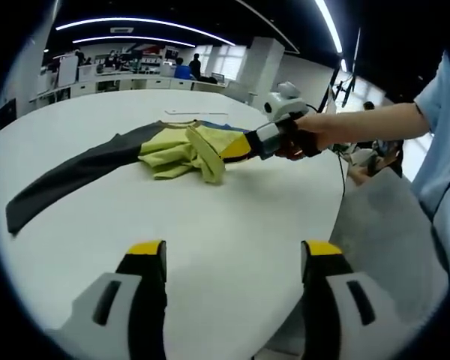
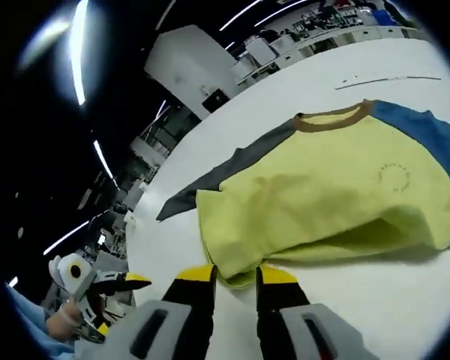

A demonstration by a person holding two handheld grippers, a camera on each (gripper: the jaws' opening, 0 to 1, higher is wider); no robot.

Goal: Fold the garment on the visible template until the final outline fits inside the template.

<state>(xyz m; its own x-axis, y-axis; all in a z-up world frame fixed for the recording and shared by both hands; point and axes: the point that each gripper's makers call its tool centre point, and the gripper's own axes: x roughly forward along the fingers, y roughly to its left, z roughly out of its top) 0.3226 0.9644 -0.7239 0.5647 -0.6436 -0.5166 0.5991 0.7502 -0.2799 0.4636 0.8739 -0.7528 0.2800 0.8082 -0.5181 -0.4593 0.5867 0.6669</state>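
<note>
A shirt (image 1: 172, 154) lies on the white table (image 1: 232, 214), with a yellow body, a dark grey sleeve (image 1: 75, 171) stretched left and a blue sleeve (image 2: 427, 131). Its brown collar (image 2: 330, 118) faces away. My right gripper (image 2: 236, 276) is shut on the yellow hem, which is lifted and folded up off the table. From the left gripper view, that right gripper (image 1: 238, 148) reaches in from the right in a hand. My left gripper (image 1: 234, 255) stands open above bare table, well short of the shirt, and appears low left as the left gripper (image 2: 112, 286). Thin template lines (image 2: 386, 78) run beyond the collar.
The table's curved edge (image 1: 337, 225) drops to grey floor on the right. A person's arm in a light blue sleeve (image 1: 442, 142) reaches in there. Desks, equipment and people (image 1: 184, 69) stand far behind the table.
</note>
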